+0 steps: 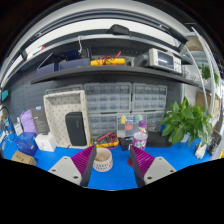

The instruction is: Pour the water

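A small white latticed cup stands on the blue table top, between my fingers and closer to the left one. My gripper is open, with gaps on both sides of the cup. Both magenta pads face inward. Beyond the right finger stands a clear plastic bottle with a pink band, with a dark small cup next to it.
A green potted plant stands at the right. A white box with a dark front and grey drawer cabinets line the back, under a shelf holding a yellow tool. Small items clutter the left.
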`<move>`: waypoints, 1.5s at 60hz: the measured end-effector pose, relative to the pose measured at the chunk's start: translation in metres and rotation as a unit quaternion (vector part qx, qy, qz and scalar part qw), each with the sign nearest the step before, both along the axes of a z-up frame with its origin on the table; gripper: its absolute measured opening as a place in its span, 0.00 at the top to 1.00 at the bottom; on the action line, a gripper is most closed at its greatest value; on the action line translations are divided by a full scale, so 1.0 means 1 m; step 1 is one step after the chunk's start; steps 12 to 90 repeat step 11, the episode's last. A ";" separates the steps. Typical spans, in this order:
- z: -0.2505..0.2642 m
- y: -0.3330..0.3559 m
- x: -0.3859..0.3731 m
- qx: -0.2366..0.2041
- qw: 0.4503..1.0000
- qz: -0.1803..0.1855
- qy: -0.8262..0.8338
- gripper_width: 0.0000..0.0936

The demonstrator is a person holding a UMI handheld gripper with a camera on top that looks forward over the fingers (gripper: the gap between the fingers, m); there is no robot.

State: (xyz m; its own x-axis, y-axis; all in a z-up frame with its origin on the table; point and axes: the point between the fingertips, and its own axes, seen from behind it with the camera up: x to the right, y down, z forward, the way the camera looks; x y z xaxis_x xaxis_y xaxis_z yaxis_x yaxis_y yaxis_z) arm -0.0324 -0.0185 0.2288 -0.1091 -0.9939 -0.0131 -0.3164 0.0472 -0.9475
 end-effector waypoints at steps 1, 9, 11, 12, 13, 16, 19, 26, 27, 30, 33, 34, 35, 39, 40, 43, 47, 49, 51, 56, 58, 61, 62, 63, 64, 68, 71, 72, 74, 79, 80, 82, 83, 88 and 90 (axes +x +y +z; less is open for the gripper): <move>0.004 0.001 -0.001 -0.001 1.000 0.000 -0.003 0.29; 0.023 0.001 -0.005 -0.008 1.000 -0.009 -0.016 0.29; 0.025 0.001 -0.007 -0.011 1.000 -0.010 -0.016 0.29; 0.025 0.001 -0.007 -0.011 1.000 -0.010 -0.016 0.29; 0.025 0.001 -0.007 -0.011 1.000 -0.010 -0.016 0.29; 0.025 0.001 -0.007 -0.011 1.000 -0.010 -0.016 0.29; 0.025 0.001 -0.007 -0.011 1.000 -0.010 -0.016 0.29; 0.025 0.001 -0.007 -0.011 1.000 -0.010 -0.016 0.29; 0.025 0.001 -0.007 -0.011 1.000 -0.010 -0.016 0.29; 0.025 0.001 -0.007 -0.011 1.000 -0.010 -0.016 0.29; 0.025 0.001 -0.007 -0.011 1.000 -0.010 -0.016 0.29; 0.025 0.001 -0.007 -0.011 1.000 -0.010 -0.016 0.29; 0.025 0.001 -0.007 -0.011 1.000 -0.010 -0.016 0.29; 0.025 0.001 -0.007 -0.011 1.000 -0.010 -0.016 0.29; 0.025 0.001 -0.007 -0.011 1.000 -0.010 -0.016 0.29; 0.025 0.001 -0.007 -0.011 1.000 -0.010 -0.016 0.29; 0.025 0.001 -0.007 -0.011 1.000 -0.010 -0.016 0.29; 0.025 0.001 -0.007 -0.011 1.000 -0.010 -0.016 0.29; 0.025 0.001 -0.007 -0.011 1.000 -0.010 -0.016 0.29; 0.025 0.001 -0.007 -0.011 1.000 -0.010 -0.016 0.29; 0.025 0.001 -0.007 -0.011 1.000 -0.010 -0.016 0.29; 0.025 0.001 -0.007 -0.011 1.000 -0.010 -0.016 0.29; 0.025 0.001 -0.007 -0.011 1.000 -0.010 -0.016 0.29; 0.025 0.001 -0.007 -0.011 1.000 -0.010 -0.016 0.29; 0.025 0.001 -0.007 -0.011 1.000 -0.010 -0.016 0.29; 0.025 0.001 -0.007 -0.011 1.000 -0.010 -0.016 0.29; 0.025 0.001 -0.007 -0.011 1.000 -0.010 -0.016 0.29; 0.025 0.001 -0.007 -0.011 1.000 -0.010 -0.016 0.29; 0.025 0.001 -0.007 -0.011 1.000 -0.010 -0.016 0.29; 0.025 0.001 -0.007 -0.011 1.000 -0.010 -0.016 0.29; 0.025 0.001 -0.007 -0.011 1.000 -0.010 -0.016 0.29; 0.025 0.001 -0.007 -0.011 1.000 -0.010 -0.016 0.29; 0.025 0.001 -0.007 -0.011 1.000 -0.010 -0.016 0.29; 0.025 0.001 -0.007 -0.011 1.000 -0.010 -0.016 0.29; 0.025 0.001 -0.007 -0.011 1.000 -0.010 -0.016 0.29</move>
